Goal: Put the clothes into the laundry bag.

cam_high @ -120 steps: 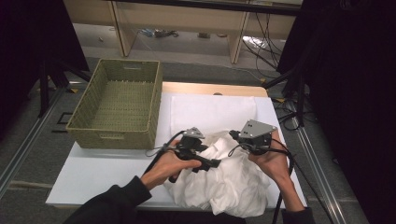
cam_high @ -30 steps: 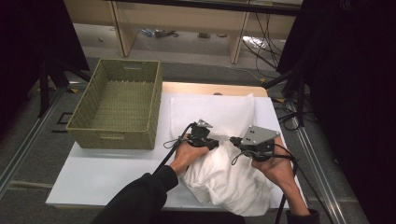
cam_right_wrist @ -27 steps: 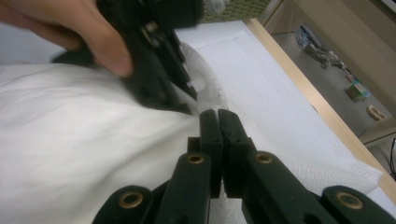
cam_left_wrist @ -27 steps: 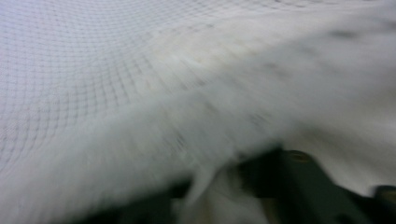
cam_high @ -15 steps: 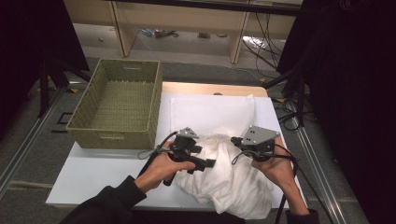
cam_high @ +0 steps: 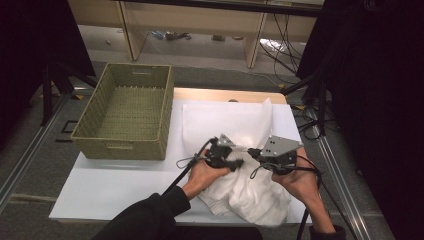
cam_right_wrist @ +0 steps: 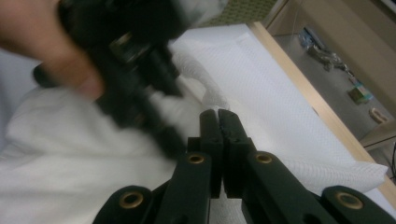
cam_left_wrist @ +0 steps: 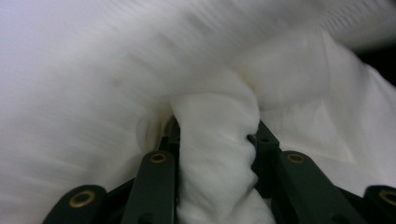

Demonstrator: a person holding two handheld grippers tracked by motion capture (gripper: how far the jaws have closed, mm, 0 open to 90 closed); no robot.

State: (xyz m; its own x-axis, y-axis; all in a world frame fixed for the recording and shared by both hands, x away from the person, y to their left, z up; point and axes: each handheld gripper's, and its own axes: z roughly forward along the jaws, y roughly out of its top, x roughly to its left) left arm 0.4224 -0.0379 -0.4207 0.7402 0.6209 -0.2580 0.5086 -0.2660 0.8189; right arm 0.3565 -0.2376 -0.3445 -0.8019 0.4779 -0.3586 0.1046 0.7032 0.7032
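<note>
A crumpled white cloth (cam_high: 245, 195) lies heaped at the table's near right. In the high view my left gripper (cam_high: 239, 162) sits on its upper left part. In the left gripper view its jaws (cam_left_wrist: 217, 130) have just been closing and squeeze a thick bunch of the cloth (cam_left_wrist: 215, 154). My right gripper (cam_high: 256, 152) is close beside it, pointing left. Its jaws (cam_right_wrist: 218, 114) are pressed together, and a taut fold of cloth (cam_right_wrist: 205, 93) runs straight into the tips. The other hand and its gripper (cam_right_wrist: 135, 70) show blurred just beyond.
A green woven basket (cam_high: 125, 145) stands empty at the table's left. Behind the heap a flat white textured sheet (cam_high: 220, 120) is spread, one corner (cam_high: 267, 105) turned up. The white tabletop (cam_high: 115, 185) is bare at the near left. The wooden edge (cam_high: 225, 94) runs along the back.
My left gripper has moved right, from the cloth's left side to a spot next to the right gripper, and has closed on a bunch of cloth. The right gripper has kept still.
</note>
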